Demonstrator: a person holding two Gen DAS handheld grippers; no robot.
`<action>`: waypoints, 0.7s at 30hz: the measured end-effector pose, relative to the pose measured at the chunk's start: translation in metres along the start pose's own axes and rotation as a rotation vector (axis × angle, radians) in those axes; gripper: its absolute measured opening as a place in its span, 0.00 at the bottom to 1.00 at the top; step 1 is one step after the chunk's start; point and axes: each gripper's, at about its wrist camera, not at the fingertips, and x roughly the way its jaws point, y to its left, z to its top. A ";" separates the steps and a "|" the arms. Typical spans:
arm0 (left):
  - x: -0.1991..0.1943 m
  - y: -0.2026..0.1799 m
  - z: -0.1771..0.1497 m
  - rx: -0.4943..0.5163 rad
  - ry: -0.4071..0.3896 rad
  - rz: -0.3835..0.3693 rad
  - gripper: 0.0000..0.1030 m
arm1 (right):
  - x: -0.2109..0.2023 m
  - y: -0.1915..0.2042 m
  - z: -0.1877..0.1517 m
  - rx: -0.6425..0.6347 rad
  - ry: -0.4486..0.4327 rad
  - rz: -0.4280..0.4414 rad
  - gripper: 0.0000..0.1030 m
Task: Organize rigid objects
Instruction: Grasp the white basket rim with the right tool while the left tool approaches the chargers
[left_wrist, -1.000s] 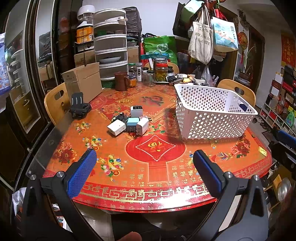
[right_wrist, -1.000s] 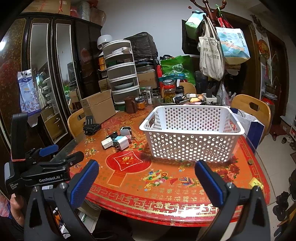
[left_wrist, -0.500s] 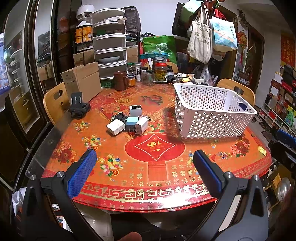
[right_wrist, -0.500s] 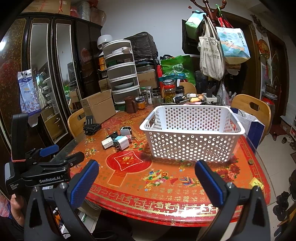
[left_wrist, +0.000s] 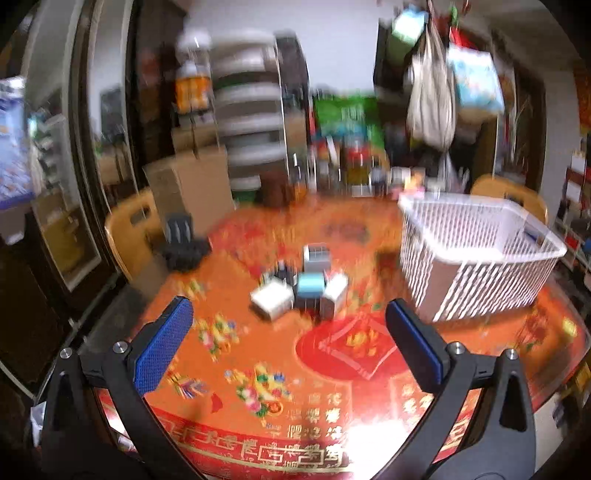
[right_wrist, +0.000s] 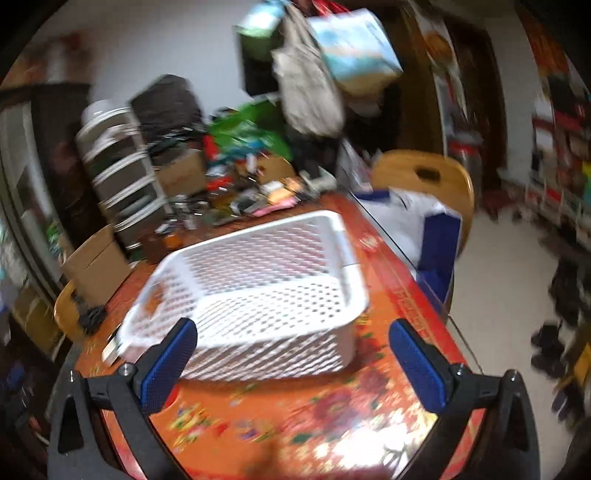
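Clearly, both views are blurred, so small details are hard to read. In the left wrist view, a wooden chair with a cut-out in its back (left_wrist: 129, 229) stands at the far left of the round table with the red and gold patterned cover (left_wrist: 258, 387), and a brown cardboard box (left_wrist: 188, 188) sits behind a black stand-like object (left_wrist: 183, 240) near that edge. The left gripper (left_wrist: 288, 343) hangs over the near part of the table with its two blue-padded fingers (left_wrist: 162, 350) wide apart, and nothing is between them. Beyond the gripper, near the middle of the table, lies a small cluster of box-shaped plugs or chargers: a white one (left_wrist: 271, 297), a light blue one (left_wrist: 310, 286), another white one (left_wrist: 334, 295) and a grey-white one (left_wrist: 316, 256) behind them, all close together. To the right of this cluster, apart from it, stands the white perforated plastic basket (left_wrist: 476, 254); it looks empty. In the right wrist view the same basket (right_wrist: 258, 280) fills the centre, and the right gripper (right_wrist: 293, 363) is above the table just in front of it, its blue-padded fingers (right_wrist: 417, 369) also spread apart and holding nothing. At the right of the basket, another wooden chair (right_wrist: 424, 181) carries a white and blue bag (right_wrist: 417, 221).
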 end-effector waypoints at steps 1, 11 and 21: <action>0.019 -0.001 0.000 0.015 0.064 -0.015 1.00 | 0.011 -0.005 0.005 -0.007 0.019 -0.025 1.00; 0.113 0.006 -0.007 0.006 0.240 0.032 1.00 | 0.111 -0.033 0.019 -0.017 0.199 -0.060 0.40; 0.187 0.016 -0.008 0.020 0.338 0.062 1.00 | 0.132 -0.022 0.017 -0.044 0.234 -0.075 0.15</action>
